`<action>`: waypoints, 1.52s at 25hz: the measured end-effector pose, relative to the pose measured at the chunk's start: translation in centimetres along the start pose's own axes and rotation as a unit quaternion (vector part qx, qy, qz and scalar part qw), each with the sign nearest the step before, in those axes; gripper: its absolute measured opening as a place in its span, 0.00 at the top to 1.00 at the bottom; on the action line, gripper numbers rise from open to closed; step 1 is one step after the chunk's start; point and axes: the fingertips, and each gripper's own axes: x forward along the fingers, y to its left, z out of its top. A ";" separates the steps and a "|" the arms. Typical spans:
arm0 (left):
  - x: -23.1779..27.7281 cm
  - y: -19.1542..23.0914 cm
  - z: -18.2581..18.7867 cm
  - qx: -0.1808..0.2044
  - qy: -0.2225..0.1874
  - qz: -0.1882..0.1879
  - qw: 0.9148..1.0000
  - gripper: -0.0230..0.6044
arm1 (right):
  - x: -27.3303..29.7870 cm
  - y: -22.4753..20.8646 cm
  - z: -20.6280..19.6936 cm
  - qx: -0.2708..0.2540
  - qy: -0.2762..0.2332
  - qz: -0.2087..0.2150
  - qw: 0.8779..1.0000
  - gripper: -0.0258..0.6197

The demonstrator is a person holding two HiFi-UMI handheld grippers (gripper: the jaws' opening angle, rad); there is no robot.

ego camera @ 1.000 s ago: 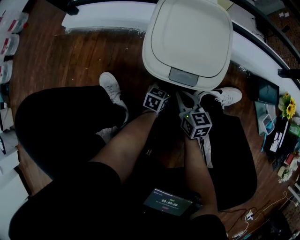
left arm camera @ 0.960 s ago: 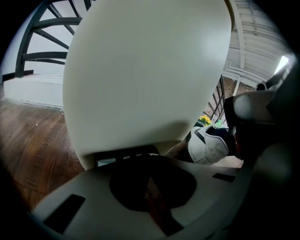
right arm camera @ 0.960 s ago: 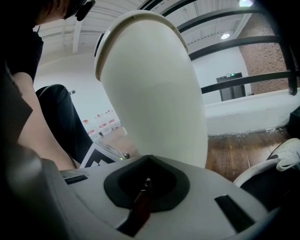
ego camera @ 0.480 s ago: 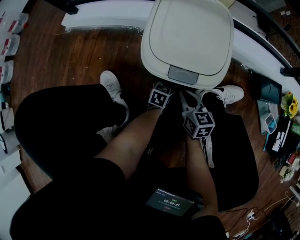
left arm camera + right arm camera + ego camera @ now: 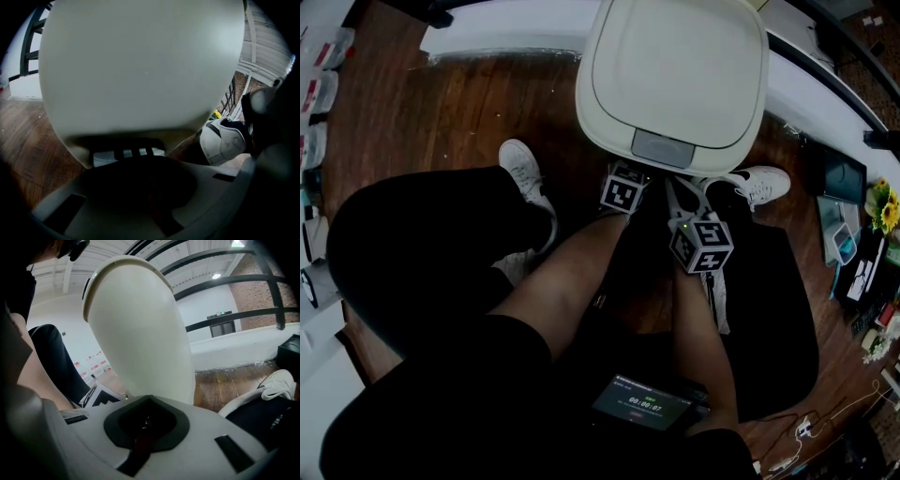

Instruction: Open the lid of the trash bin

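Nearest of all, a small lit screen (image 5: 639, 403) rests on the person's lap, between two bare forearms (image 5: 572, 272) that reach away toward the bin. The right gripper (image 5: 683, 201) is the nearer of the pair, its marker cube above the dark trousers. In the right gripper view its jaws lie together with nothing between them, and the cream side of the bin rises just beyond.

The left gripper (image 5: 628, 178) sits a little farther off and to the left, its tip at the near edge of the trash bin (image 5: 609, 112), just left of the grey panel (image 5: 663, 148) in the lid's front. Its own view is dim, but the jaws there read as closed and empty, with the bin's front lip hanging close over them (whether they touch it cannot be told).

A white shoe (image 5: 521, 171) stands on the wooden floor (image 5: 422, 103) to the left, and another (image 5: 761, 186) to the right, near the bin's corner.

The bin itself stands at the far middle, its lid (image 5: 675, 66) lying flat and closed. Beyond it runs a white ledge (image 5: 506, 37).
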 end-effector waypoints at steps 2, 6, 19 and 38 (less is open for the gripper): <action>0.1 0.0 -0.3 -0.003 0.005 -0.002 1.000 0.91 | -0.1 -0.3 0.0 0.008 -0.003 -0.003 1.000 0.93; 0.0 0.2 -0.2 -0.002 0.006 0.006 1.000 0.91 | -0.1 -0.4 -0.1 0.009 -0.002 -0.004 1.000 0.93; 0.5 -0.1 -0.7 -0.014 0.036 0.021 0.999 0.91 | -0.2 -0.9 -0.5 0.013 -0.002 -0.007 1.000 0.93; 0.7 0.4 -0.8 -0.045 0.040 0.028 0.998 0.91 | -0.1 -0.9 -0.7 0.018 -0.003 -0.009 1.000 0.93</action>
